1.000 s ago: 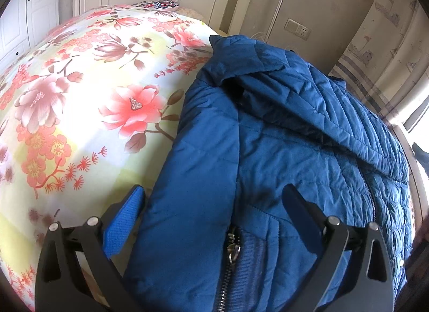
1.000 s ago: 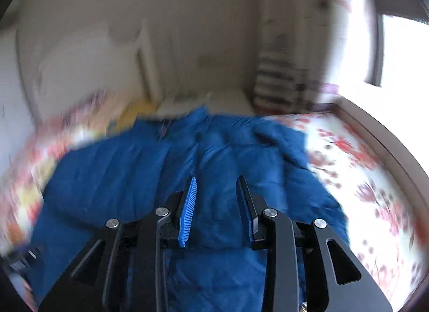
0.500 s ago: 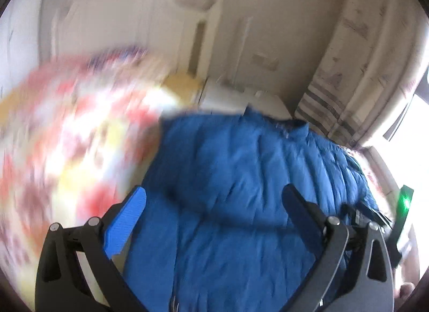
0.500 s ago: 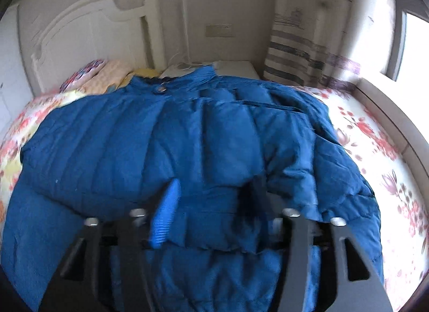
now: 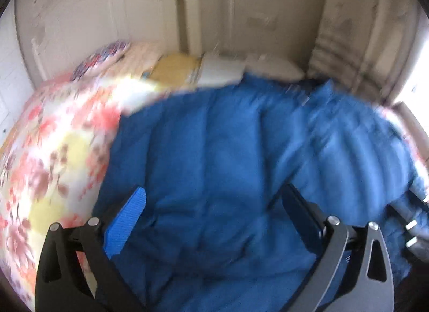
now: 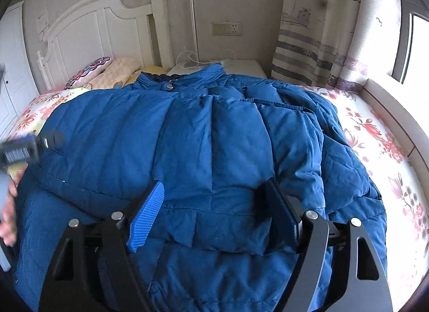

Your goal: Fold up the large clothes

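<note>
text: none legible | barcode label on left tool (image 6: pixel 18 151): unreadable

The left gripper (image 5: pixel 214 221) holds its fingers (image 5: pixel 126 221) spread wide, nothing between them. The right gripper (image 6: pixel 214 215) is likewise spread, gap empty. A bare hand (image 6: pixel 8 212) shows far left of the right fingers (image 6: pixel 146 216).
</note>
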Available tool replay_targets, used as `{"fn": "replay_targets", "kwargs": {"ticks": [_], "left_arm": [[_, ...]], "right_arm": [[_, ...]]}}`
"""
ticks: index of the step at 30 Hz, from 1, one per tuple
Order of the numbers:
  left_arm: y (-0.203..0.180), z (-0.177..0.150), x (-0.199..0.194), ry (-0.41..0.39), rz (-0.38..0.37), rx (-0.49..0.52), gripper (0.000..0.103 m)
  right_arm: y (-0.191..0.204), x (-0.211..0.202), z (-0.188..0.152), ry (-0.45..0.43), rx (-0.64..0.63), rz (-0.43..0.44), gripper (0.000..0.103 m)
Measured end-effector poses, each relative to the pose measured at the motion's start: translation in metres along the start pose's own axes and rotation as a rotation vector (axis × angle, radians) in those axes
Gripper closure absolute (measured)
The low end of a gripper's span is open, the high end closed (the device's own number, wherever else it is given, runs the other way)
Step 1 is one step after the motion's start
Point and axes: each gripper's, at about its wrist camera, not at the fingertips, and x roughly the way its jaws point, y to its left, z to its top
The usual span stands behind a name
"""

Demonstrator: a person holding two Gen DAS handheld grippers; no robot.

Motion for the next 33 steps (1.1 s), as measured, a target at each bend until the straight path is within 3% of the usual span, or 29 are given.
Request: {"fn": "replay_targets", "kwargs": {"ticks": [3, 6, 9, 12, 15, 18, 20, 22, 25, 28, 31, 33], "left_arm": [[-0.023, 0.028, 0.003, -0.034, 0.005, 0.067, 0.002], [-0.032, 0.052, 0.044, 0.070, 0.008, 0.055, 0.002], [-0.028, 0.047, 0.089, 0.202, -0.012, 0.006, 0.002], [-0.031, 0.049, 0.084, 0.206, 0.024, 0.015, 0.002], [-0.037, 0.058, 0.066, 0.156, -0.065, -0.015, 0.002], [-0.051, 0.066, 0.062, 0.122, -0.078, -0.018, 0.002], [-0.061, 0.066, 0.077, 0.165, -0.080, -0.004, 0.002], [-0.072, 0.056, 0.104, 0.247, -0.025, 0.038, 0.002], [-0.085, 0.054, 0.093, 0.196, 0.029, 0.059, 0.003], [-0.107, 0.052, 0.070, 0.126, -0.071, 0.104, 0.003], [-0.144, 0.042, 0.056, 0.073, -0.094, 0.254, 0.002], [-0.163, 0.029, 0.064, 0.100, -0.061, 0.345, 0.002]], "right_arm": [[0.000, 0.000, 0.000, -0.001, 0.005, 0.005, 0.028], [0.000, 0.001, 0.001, -0.001, 0.007, 0.005, 0.028], [0.000, 0.000, 0.000, -0.003, 0.008, 0.009, 0.028], [0.000, 0.001, 0.000, -0.001, 0.008, 0.008, 0.027], [0.002, 0.003, 0.000, 0.004, -0.003, 0.003, 0.025], [0.001, 0.003, 0.000, 0.004, -0.004, 0.003, 0.025], [0.002, 0.003, 0.000, 0.004, -0.001, 0.005, 0.025], [0.002, 0.003, 0.000, 0.002, -0.002, 0.005, 0.025], [0.003, 0.003, 0.000, 0.003, -0.004, 0.003, 0.024], [0.004, 0.003, 0.000, 0.004, -0.002, 0.005, 0.024], [0.003, 0.003, 0.000, 0.006, -0.004, 0.002, 0.024], [0.003, 0.003, 0.000, 0.004, -0.001, 0.005, 0.024]]}}
